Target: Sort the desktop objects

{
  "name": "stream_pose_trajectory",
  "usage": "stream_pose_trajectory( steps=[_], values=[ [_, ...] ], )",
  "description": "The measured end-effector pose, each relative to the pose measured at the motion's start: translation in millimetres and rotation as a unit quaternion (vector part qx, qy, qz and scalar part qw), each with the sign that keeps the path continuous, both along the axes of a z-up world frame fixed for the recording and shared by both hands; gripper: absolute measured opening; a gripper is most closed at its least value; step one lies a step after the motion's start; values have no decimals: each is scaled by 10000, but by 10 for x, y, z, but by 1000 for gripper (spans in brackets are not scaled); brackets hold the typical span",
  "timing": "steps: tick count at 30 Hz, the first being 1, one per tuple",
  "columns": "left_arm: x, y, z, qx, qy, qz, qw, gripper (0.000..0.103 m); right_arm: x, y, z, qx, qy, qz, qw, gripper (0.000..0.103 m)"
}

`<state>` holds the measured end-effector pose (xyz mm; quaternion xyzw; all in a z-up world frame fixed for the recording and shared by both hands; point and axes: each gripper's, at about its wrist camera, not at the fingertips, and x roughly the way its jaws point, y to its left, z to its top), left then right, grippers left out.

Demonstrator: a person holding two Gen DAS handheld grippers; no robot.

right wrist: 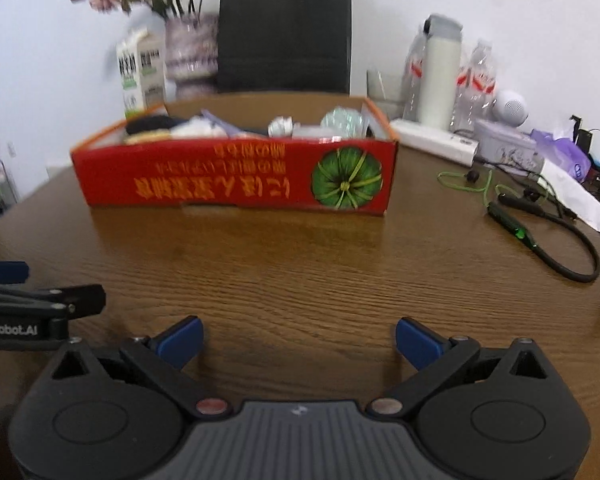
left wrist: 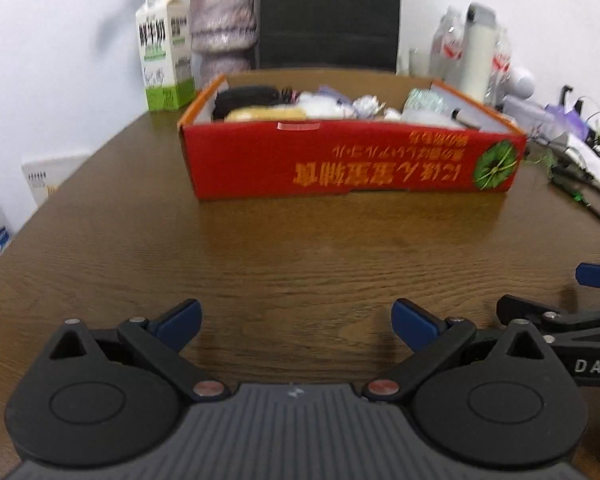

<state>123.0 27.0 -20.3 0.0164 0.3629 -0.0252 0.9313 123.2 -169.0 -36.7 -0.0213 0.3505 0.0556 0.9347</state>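
Across the brown wooden surface [right wrist: 300,272], a red cardboard box [right wrist: 236,180] sits toward the far side, packed with mixed small items. Right of it lies a black cable [right wrist: 572,256] with a green cord. Nearest, the left hand-held gripper [left wrist: 296,324] and the right hand-held gripper [right wrist: 299,344] hover side by side, both spread wide with nothing between their blue fingertips [right wrist: 182,340].
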Motion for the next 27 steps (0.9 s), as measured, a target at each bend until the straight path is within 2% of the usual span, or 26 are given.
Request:
stream_pose_trajectory(
  steps=[1, 4, 9, 27],
  values=[
    [32, -4, -31, -13, 70, -18, 10000, 103, 25, 1, -13, 49, -33, -6, 10000, 103],
    [14, -16, -67, 36, -151, -10, 9999, 103, 55, 6, -33, 90, -62, -28, 9999, 103],
    [13, -20, -80, -9, -217, 70, 9997, 103, 74, 23, -25, 93, -50, 54, 9999, 103],
    [29, -24, -79, -21, -206, 70, 9998, 103, 62, 38, -16, 95, -49, 122, 9999, 103]
  ],
)
